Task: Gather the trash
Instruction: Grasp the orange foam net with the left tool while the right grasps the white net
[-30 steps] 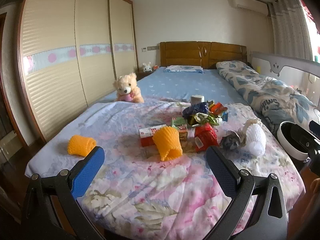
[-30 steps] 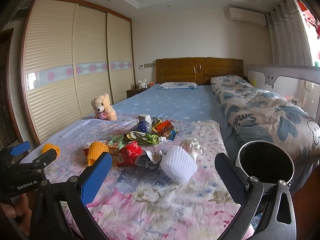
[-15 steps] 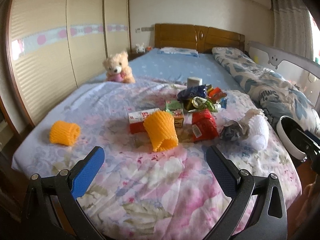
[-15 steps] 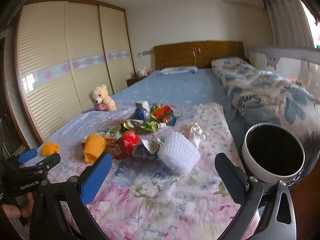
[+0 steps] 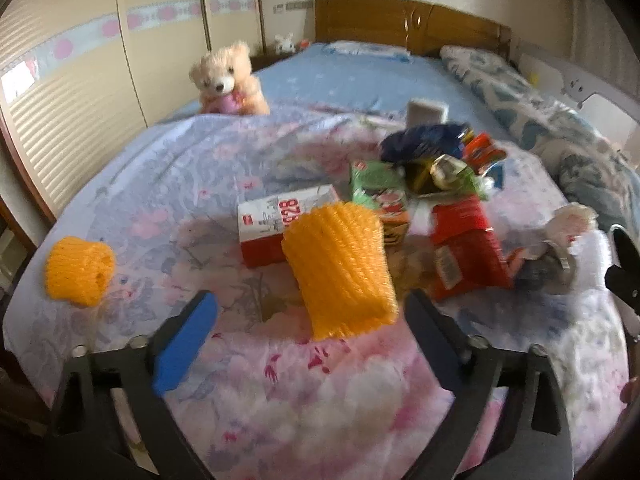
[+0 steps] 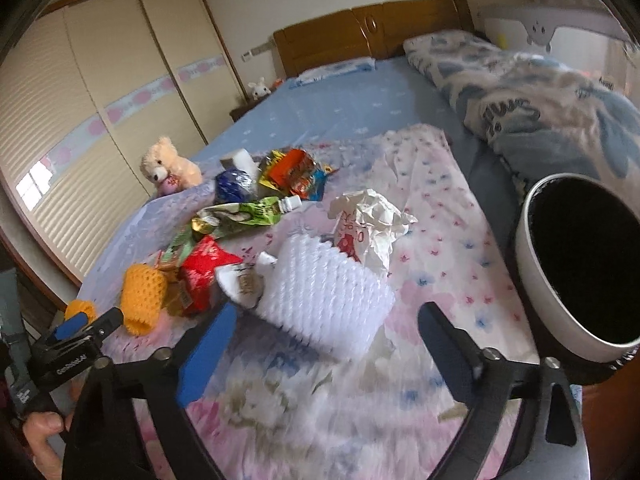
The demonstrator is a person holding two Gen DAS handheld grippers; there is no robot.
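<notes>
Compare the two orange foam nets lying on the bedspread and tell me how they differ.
The nearer orange net looks longer and bulkier; the far-left orange net looks short and squat. The nearer one lies against the trash pile, overlapping the red and white box; the far-left one lies alone, apart from everything. The nearer one lies just ahead of the left gripper, roughly in line with its gap; the other is well off to the side. Both are ribbed orange foam sleeves, lying on their sides.
</notes>
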